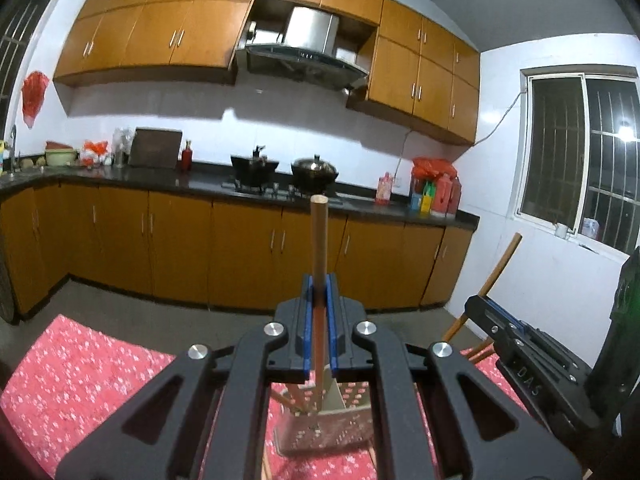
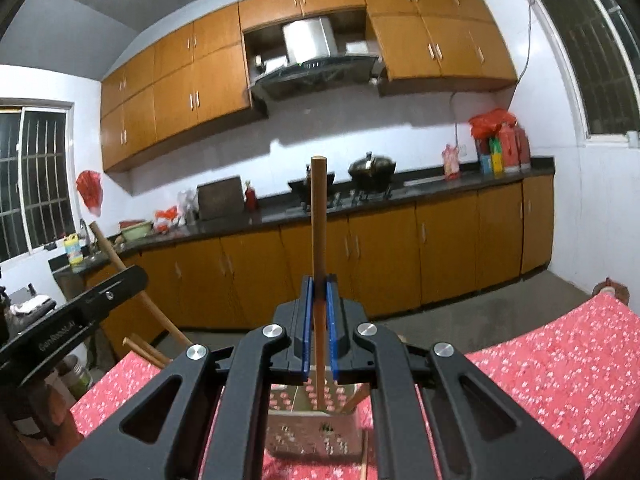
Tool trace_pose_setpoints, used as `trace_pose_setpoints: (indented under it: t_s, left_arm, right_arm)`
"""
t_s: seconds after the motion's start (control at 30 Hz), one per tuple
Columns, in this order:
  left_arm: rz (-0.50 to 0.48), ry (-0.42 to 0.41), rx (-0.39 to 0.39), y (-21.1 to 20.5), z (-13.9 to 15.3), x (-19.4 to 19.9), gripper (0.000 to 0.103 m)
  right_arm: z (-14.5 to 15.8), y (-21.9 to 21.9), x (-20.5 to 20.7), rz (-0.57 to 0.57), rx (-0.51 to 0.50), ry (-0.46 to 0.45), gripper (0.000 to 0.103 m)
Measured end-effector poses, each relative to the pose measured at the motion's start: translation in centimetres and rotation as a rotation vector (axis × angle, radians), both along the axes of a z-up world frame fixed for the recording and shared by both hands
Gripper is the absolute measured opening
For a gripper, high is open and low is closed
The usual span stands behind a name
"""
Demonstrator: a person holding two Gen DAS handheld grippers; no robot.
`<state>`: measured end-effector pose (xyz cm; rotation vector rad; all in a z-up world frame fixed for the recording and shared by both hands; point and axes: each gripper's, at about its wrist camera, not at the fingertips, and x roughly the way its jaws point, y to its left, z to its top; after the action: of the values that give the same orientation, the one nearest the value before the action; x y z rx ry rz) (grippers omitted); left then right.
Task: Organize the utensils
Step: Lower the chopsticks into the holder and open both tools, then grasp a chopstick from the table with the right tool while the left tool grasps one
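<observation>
My left gripper (image 1: 319, 292) is shut on a wooden chopstick (image 1: 319, 240) that stands upright, its lower end in a perforated metal utensil holder (image 1: 324, 424) with other chopsticks inside. My right gripper (image 2: 319, 294) is shut on another upright wooden chopstick (image 2: 319, 220), its lower end in the same holder (image 2: 312, 428). The right gripper also shows at the right of the left wrist view (image 1: 500, 320), with its chopstick (image 1: 500, 268) slanting. The left gripper shows at the left of the right wrist view (image 2: 120, 280).
The holder stands on a table with a red flowered cloth (image 1: 80, 380). A loose chopstick (image 2: 364, 456) lies beside the holder. Behind are a kitchen counter (image 1: 200, 184) with woks (image 1: 314, 168), bottles and wooden cabinets, and a window (image 1: 580, 152) at right.
</observation>
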<state>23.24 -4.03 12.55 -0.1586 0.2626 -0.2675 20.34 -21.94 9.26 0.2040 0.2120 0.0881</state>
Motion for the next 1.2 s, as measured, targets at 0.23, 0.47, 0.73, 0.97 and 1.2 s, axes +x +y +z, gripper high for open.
trace_pose_setpoints:
  t_s: [0.23,0.47,0.73,0.97,1.2]
  left_arm:
    - [0.013,0.008,-0.035,1.8,0.5,-0.5,0.012]
    - [0.028,-0.014,-0.051,3.8,1.6,-3.3,0.016]
    - [0.109,0.077,0.018,7.6,-2.0,-6.3,0.024]
    - [0.11,0.36,0.096,8.9,-11.2,-5.3,0.024]
    - [0.037,0.508,0.105,7.2,-17.2,-5.8,0.024]
  right_arm:
    - [0.8,-0.6,-0.6,0.012,0.03,0.017,0.021]
    - [2.8,-1.3,-3.3,0.004,0.021,-0.029,0.022]
    - [-0.2,-4.2,-5.8,-0.081,-0.021,0.089,0.024]
    - [-11.4,-5.3,-3.3,-0.038,0.013,0.476,0.024]
    - [-18.4,-1.8,-2.8,0.081,-0.013,0.656,0.024]
